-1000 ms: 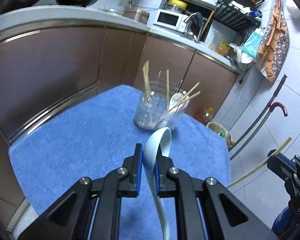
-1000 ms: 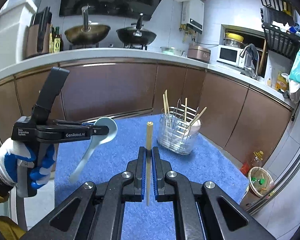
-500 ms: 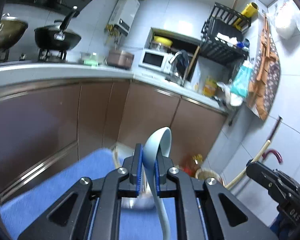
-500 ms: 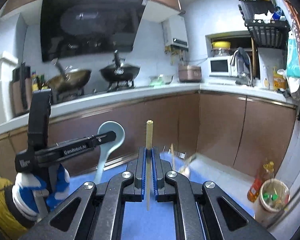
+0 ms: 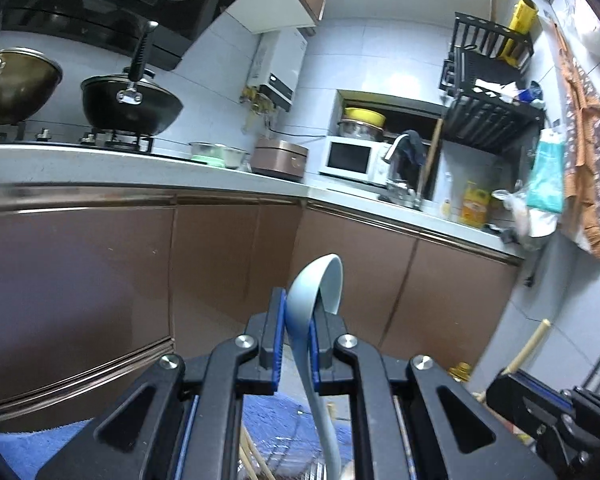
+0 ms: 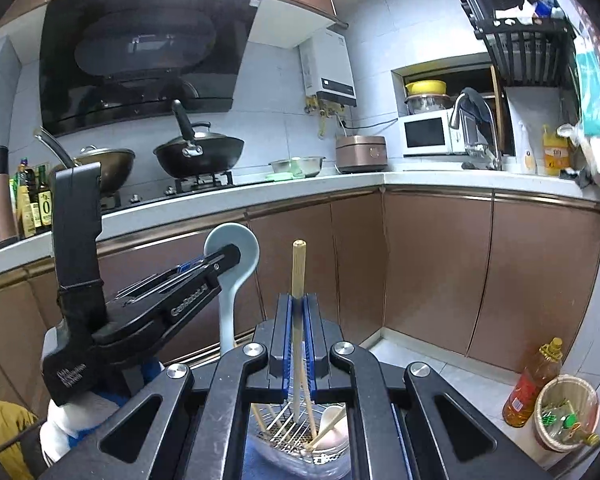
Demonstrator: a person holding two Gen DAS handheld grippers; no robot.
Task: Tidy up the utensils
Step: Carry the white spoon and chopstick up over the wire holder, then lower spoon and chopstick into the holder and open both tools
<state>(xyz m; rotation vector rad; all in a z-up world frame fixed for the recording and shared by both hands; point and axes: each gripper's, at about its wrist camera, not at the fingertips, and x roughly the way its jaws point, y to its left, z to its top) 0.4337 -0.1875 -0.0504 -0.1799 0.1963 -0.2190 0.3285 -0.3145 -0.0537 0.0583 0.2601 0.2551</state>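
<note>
1. Gripping a pale blue spoon (image 5: 314,300), the left claw (image 5: 297,332) has its blue pads pressed on the handle just below the bowl; bowl sticks up past the tips, handle hangs down betw. the arms.
2. Right claw (image 6: 299,334) is clamped on a wooden chopstick (image 6: 298,276), held upright; top end rises above the tips, lower end drops into the utensil holder (image 6: 300,446) directly beneath.
3. Holder, a clear container w/ a wire rack inside, sits low in the right wrist view, partly hidden by the claw arms. It already carries several chopsticks (image 6: 310,412) and a white spoon (image 6: 334,426).
4. Seen from the right wrist cam, the left claw and its spoon hang to the left of the chopstick, near but apart; a gloved hand (image 6: 60,420) in white and blue grips the tool.
5. Blue cloth (image 5: 16,446) covers the tabletop under both claws, only bits showing.
6. Background: brown kitchen cabinets (image 6: 436,272), a black wok (image 6: 198,154) on the stove, a white microwave (image 6: 426,136).
</note>
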